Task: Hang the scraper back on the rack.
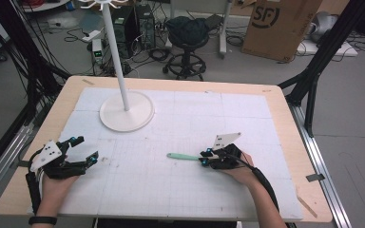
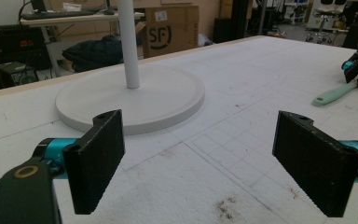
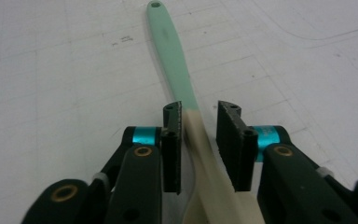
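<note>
Black ribbed jaws of your right claw (image 3: 199, 140) straddle the spatula (image 3: 186, 116) where its mint-green handle meets the cream-coloured blade end; a sliver of gap shows at each side, so the jaws look nearly closed but not yet pinching. From the claw, the spatula's long axis runs straight ahead, its handle tapering away to a small hanging hole at the far tip. The handle is smooth and matte, the blade part paler and flatter.

In the high view, the spatula (image 1: 183, 156) lies flat on the desk (image 1: 180, 190), handle pointing away from your right claw (image 1: 204, 157) toward the desk's middle. Your right hand is plainly the nearer one. Well apart from the spatula, your left claw (image 1: 86, 149) is spread wide and holds nothing.

Farther off than the spatula stands the white rack (image 1: 126, 110): a round, flat base with a slim upright pole. The desk surface is white foam board scored with a faint grid.
</note>
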